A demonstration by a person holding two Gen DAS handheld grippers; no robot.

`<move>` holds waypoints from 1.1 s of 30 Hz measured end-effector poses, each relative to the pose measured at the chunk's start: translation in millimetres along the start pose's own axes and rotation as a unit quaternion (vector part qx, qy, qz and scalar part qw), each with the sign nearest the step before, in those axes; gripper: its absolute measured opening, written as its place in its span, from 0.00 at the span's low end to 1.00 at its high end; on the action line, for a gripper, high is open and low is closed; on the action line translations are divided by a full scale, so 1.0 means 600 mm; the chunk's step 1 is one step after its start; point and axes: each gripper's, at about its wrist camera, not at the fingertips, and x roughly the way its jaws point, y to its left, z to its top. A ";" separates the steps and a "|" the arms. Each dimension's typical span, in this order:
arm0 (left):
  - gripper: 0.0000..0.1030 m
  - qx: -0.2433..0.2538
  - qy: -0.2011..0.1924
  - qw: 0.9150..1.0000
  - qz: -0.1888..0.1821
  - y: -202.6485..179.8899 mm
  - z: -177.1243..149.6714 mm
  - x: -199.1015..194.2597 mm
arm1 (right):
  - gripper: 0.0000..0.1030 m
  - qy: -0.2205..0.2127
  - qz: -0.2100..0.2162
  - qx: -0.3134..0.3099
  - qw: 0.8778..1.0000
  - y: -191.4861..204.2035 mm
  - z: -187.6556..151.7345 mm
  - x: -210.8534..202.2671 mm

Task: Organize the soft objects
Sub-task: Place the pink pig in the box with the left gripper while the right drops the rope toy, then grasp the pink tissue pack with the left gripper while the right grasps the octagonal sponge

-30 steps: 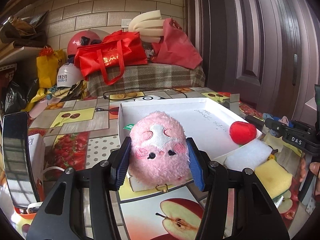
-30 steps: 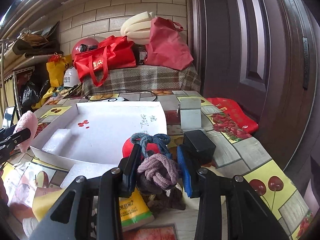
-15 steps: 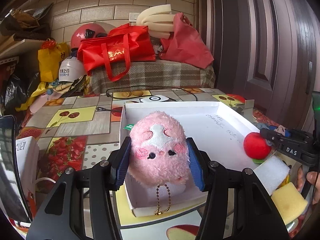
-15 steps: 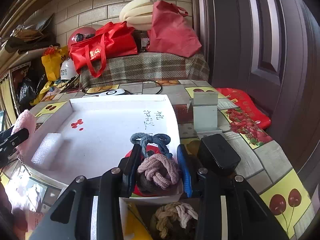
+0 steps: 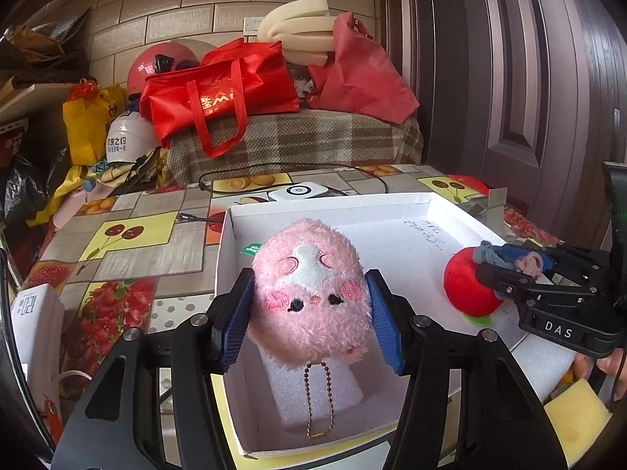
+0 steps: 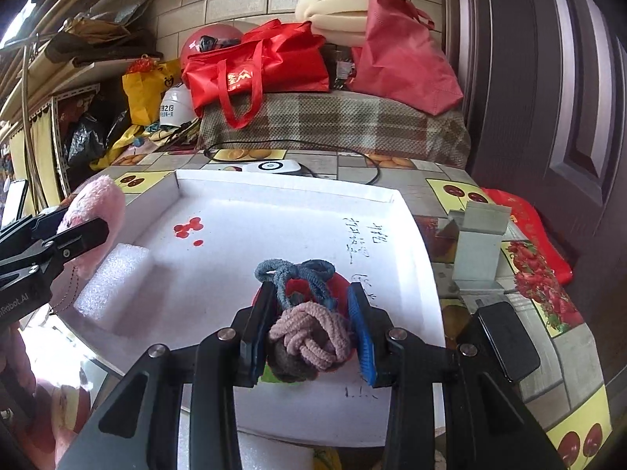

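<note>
Pink fluffy plush toy (image 5: 311,293), round with a stitched face and a bead chain dangling, sat squeezed between the pads of my left gripper (image 5: 309,313), held above the near corner of the shallow white cardboard box (image 5: 325,200), over a white foam block (image 5: 313,387) on the box floor. My right gripper (image 6: 309,331) was closed on a knotted rope toy (image 6: 309,337) of pink, grey and blue cord, above a red plush ball (image 5: 468,288) already resting inside the box near its right wall. Judging by that, one item was in and two were ready to drop. A yellow sponge (image 5: 576,411) outside the box's near right corner remained. The box floor toward the far wall lay bare, giving me room; the low walls needed clearing.
</note>
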 end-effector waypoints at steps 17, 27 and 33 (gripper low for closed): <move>1.00 -0.001 -0.050 0.998 0.029 0.001 -0.002 -0.030 | 1.00 -0.086 -0.046 0.038 0.994 -0.022 -0.007 -0.053; 1.00 0.028 -0.012 0.997 -0.071 -0.010 -0.027 -0.064 | 1.00 -0.102 -0.058 0.066 0.991 -0.050 -0.031 -0.095; 1.00 0.110 0.016 0.983 -0.150 -0.059 -0.057 -0.111 | 1.00 -0.086 -0.059 0.076 0.992 -0.095 -0.064 -0.133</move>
